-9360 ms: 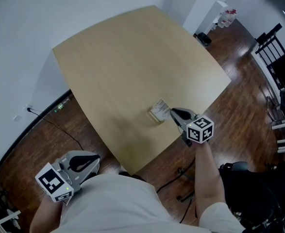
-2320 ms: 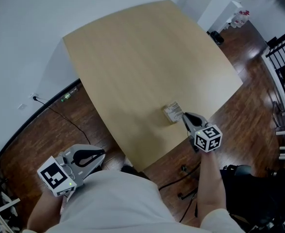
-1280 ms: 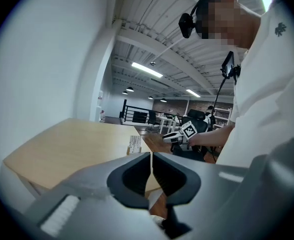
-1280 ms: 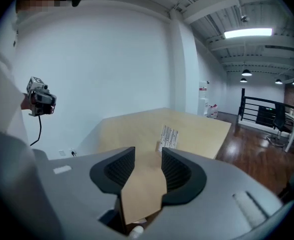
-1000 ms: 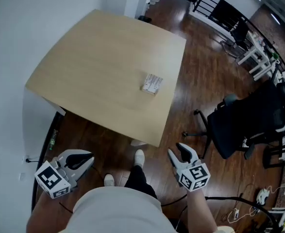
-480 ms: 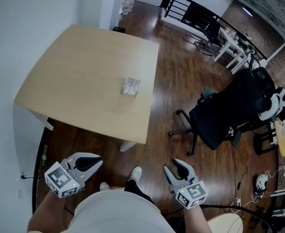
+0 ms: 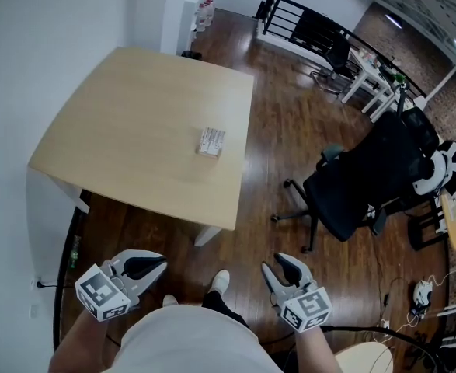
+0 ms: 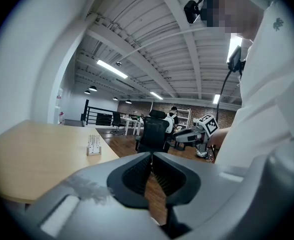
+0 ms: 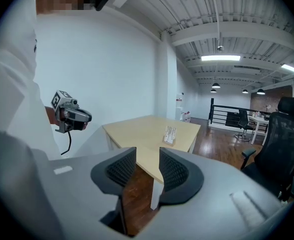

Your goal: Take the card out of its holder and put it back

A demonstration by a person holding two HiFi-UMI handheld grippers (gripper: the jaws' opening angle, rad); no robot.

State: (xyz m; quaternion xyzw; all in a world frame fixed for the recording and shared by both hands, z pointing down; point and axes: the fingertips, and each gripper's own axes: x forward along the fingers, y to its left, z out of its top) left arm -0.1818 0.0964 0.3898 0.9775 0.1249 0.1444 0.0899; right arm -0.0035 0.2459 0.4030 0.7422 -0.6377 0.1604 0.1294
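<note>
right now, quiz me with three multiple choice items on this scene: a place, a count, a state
1. Where is the holder? A chair B table C shelf
2. How many grippers are over the table? A none B one C two
3. The right gripper is: A shut on the holder B shut, empty C open, empty

Answers:
1 B, it stands on the tabletop near one edge.
2 A, the left gripper and the right both hang over the floor.
3 C, its jaws, just closing a little, stand apart with nothing between them.
</note>
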